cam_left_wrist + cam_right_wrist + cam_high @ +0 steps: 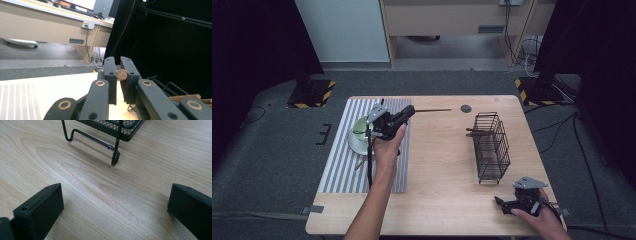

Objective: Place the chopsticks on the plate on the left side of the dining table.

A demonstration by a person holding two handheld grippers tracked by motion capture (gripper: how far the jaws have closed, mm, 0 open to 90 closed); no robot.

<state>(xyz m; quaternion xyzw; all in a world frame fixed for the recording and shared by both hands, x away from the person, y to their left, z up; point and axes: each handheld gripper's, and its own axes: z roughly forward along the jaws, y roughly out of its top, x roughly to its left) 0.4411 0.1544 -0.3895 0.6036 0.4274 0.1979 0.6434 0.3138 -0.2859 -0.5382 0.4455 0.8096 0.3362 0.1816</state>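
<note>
The left gripper (411, 111) is clamped on a thin wooden chopstick (434, 110), whose round end (121, 74) shows pinched between the two black jaws in the left gripper view. From the high view the stick juts toward three o'clock, above the table's (437, 165) far half. Just behind the gripper, at about eight o'clock, a green bowl (360, 126) sits on a white plate (356, 145) on the striped mat (337, 165), with another stick (brown, leaning) beside it. Well apart at three o'clock stands the black wire basket (492, 147), sticks poking from it. At five o'clock the right gripper (501, 202) rests near the table's edge, jaws wide apart with bare wood between them.
</note>
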